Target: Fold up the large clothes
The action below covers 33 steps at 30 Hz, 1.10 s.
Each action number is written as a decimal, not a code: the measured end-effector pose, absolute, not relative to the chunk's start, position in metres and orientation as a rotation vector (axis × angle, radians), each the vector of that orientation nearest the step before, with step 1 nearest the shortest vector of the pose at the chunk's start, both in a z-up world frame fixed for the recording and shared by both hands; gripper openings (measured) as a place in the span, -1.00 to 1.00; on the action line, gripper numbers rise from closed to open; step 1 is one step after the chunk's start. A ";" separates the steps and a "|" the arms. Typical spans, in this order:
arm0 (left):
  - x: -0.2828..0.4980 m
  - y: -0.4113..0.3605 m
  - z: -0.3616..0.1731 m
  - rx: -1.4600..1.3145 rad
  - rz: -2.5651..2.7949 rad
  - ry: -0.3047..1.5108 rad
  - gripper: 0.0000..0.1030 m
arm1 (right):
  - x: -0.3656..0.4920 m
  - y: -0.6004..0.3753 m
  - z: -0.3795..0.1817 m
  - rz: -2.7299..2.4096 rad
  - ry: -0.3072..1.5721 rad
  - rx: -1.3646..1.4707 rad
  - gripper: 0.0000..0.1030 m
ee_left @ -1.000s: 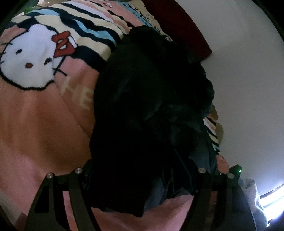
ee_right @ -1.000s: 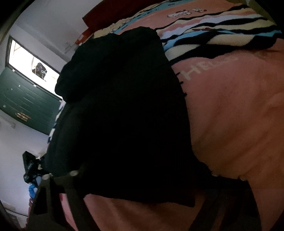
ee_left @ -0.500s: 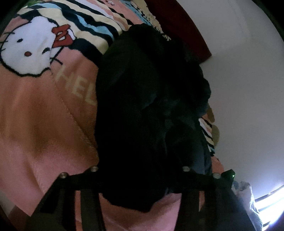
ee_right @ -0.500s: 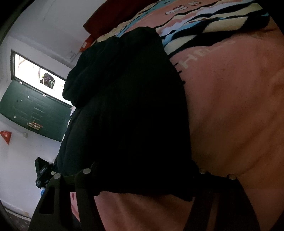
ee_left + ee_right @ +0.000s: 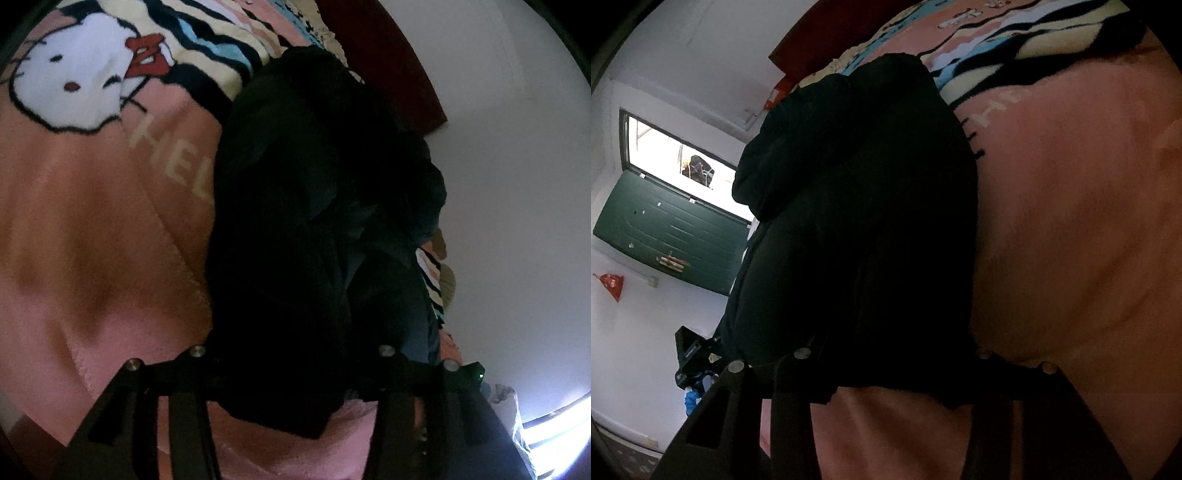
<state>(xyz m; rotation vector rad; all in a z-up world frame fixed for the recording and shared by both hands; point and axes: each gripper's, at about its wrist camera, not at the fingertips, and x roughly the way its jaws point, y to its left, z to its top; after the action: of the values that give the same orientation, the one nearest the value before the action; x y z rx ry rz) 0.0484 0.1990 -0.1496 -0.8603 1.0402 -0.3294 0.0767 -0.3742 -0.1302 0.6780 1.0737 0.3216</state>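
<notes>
a pink blanket (image 5: 92,258) with a white cartoon cat face (image 5: 74,74) and black, blue and cream stripes is covering the bed, and a dark red pillow (image 5: 388,62) is sitting at the far end against a white wall (image 5: 517,184). in the right wrist view a green door (image 5: 668,229) is standing open under a bright opening, with a red ornament (image 5: 611,286) hanging on the wall beside it. nothing is standing between the tools and the cloth. the black garment (image 5: 295,240) is lying on the blanket as one long dark heap, its long axis running from the grippers away toward the pillow, the near hem closest to the cameras and the bunched far end pointing at the pillow; the right wrist view is showing the same garment (image 5: 857,240) along the bed's left edge. compared with a second ago, both pairs of jaws are standing much narrower and the hem is sitting deeper between them. the left gripper (image 5: 291,391) has just been closing and then easing slightly, with the hem between its fingers, and it looks pinched. the right gripper (image 5: 890,380) has just been closing too, with the hem between its fingers; whether its pads are pressing the cloth i cannot tell, everything there is black on black.
</notes>
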 end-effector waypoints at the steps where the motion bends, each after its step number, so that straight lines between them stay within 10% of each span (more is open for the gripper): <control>1: 0.049 0.198 -0.151 -0.863 -0.333 1.043 -0.11 | 0.076 -0.375 -0.131 0.322 1.074 0.681 -0.10; 14: 0.047 0.193 -0.130 -0.879 -0.446 0.956 -0.54 | 0.077 -0.371 -0.118 0.323 1.041 0.642 -0.65; 33: 0.126 0.201 -0.002 -0.826 -0.658 0.686 -0.62 | 0.146 -0.394 0.002 0.401 0.725 0.733 -0.69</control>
<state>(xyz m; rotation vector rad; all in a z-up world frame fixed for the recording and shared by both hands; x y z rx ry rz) 0.1257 0.2012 -0.0024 -0.8260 0.6863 -0.6583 0.1458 -0.3938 0.0020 0.7330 0.7252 0.4011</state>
